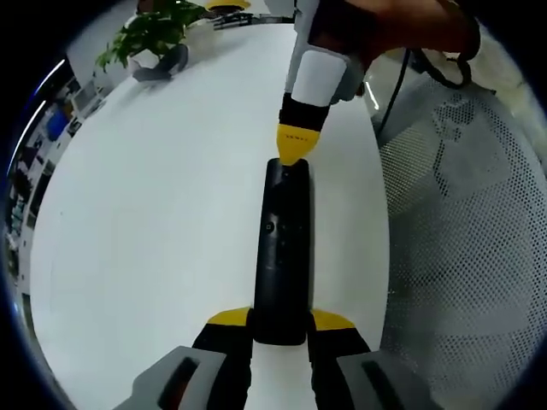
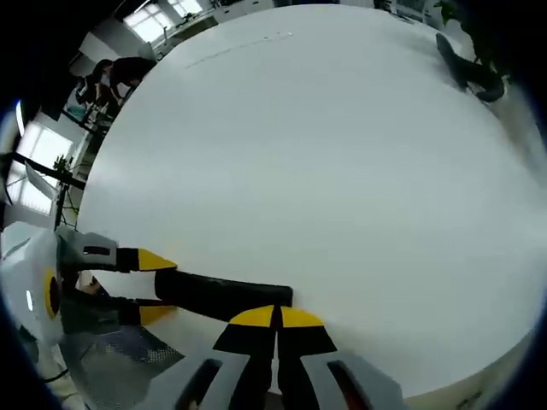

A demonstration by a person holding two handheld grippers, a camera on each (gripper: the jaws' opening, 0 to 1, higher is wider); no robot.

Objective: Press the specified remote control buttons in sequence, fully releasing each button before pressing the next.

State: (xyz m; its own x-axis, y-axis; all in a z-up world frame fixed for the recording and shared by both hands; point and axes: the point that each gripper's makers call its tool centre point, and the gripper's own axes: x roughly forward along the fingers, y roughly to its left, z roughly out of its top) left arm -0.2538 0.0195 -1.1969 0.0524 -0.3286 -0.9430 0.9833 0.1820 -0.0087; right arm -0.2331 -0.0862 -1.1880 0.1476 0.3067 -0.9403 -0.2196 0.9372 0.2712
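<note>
Clearly the remote control (image 1: pixel 283 252) is a long, slim black bar with a slightly glossy face and a small round button showing about a third of the way down its length; it lies on the white table (image 1: pixel 154 222) and runs up the lower centre of the left gripper view. Its near end sits clamped between the yellow-tipped jaws of the left gripper (image 1: pixel 281 321), one tip pressed to each side. At its far end, upper centre of that frame, the right gripper (image 1: pixel 295 145) comes down with its two yellow tips pinched together into a single point that touches the remote's top edge (a hand grips the white housing above). In the right gripper view the same remote (image 2: pixel 224 295) lies across the lower left of the frame, the left gripper (image 2: pixel 149 286) holding it from the left side with a yellow tip above and below, while the right gripper (image 2: pixel 277 318) shows at bottom centre with its tips closed against each other, right at the remote's end. A potted green plant (image 1: pixel 154 34) stands in the upper left of the left gripper view with a dark grey object (image 1: pixel 162 67) beside it. A perforated mesh surface (image 1: pixel 466 256) fills the right side, beyond the table edge, crossed by a black cable (image 1: pixel 397 85).
</note>
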